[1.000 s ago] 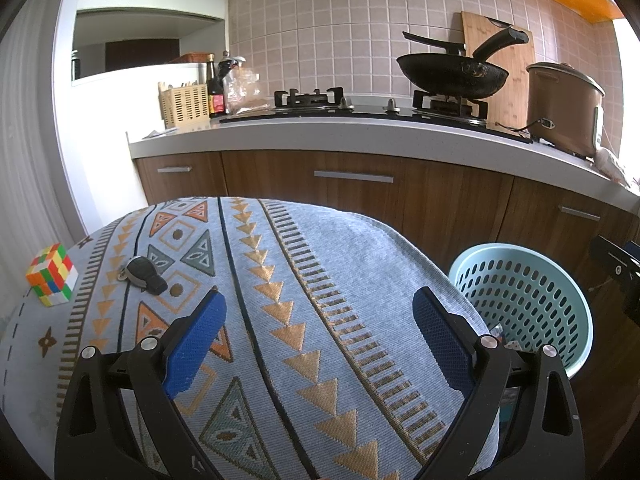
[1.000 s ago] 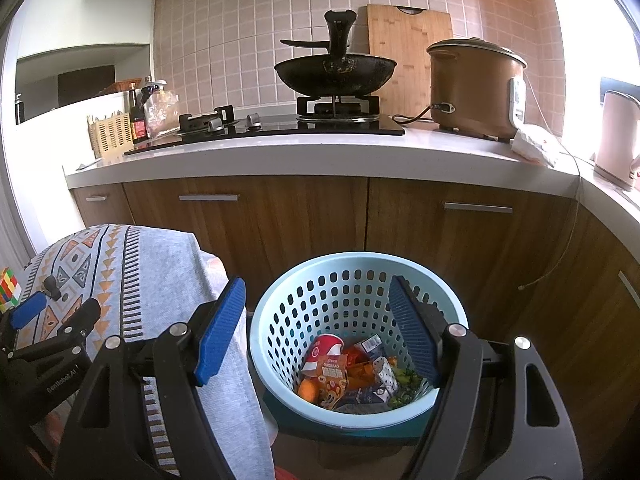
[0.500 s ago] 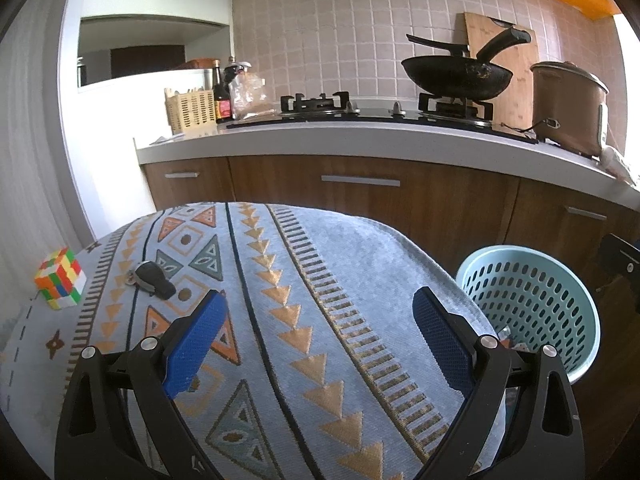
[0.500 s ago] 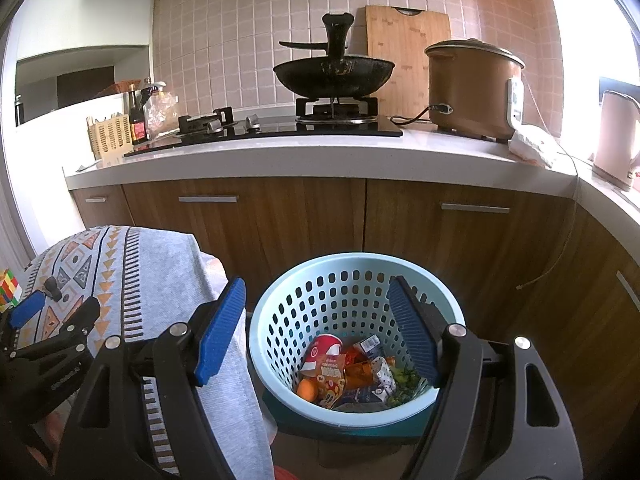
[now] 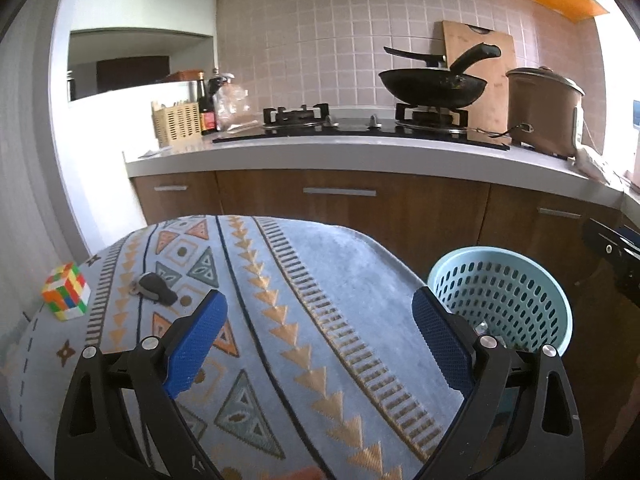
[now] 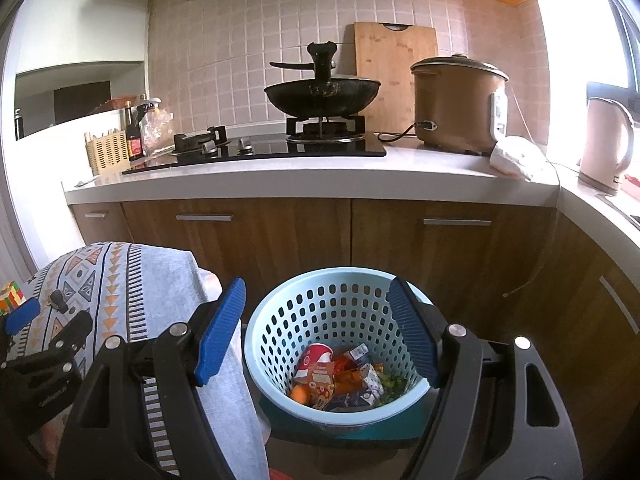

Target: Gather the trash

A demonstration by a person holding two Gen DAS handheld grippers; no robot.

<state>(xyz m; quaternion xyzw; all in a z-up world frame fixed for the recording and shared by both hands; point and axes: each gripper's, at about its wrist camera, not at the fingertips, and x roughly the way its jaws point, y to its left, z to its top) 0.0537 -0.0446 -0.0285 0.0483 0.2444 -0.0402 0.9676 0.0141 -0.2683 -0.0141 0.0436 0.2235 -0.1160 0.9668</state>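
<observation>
A light blue perforated basket stands on the floor beside the table and holds several pieces of trash: a red cup, wrappers, orange and green scraps. It also shows in the left wrist view. My right gripper is open and empty, above the basket's near rim. My left gripper is open and empty, above the patterned tablecloth. A Rubik's cube and a black key fob lie on the cloth to the left.
A kitchen counter with wooden cabinets runs behind the table and basket. On it are a wok on the stove, a rice cooker, a cutting board and a kettle. The left gripper's body shows in the right wrist view.
The left gripper has drawn back and risen a little, so the table, cube and key fob appear lower and farther. The right gripper has barely moved. Both stay open.
</observation>
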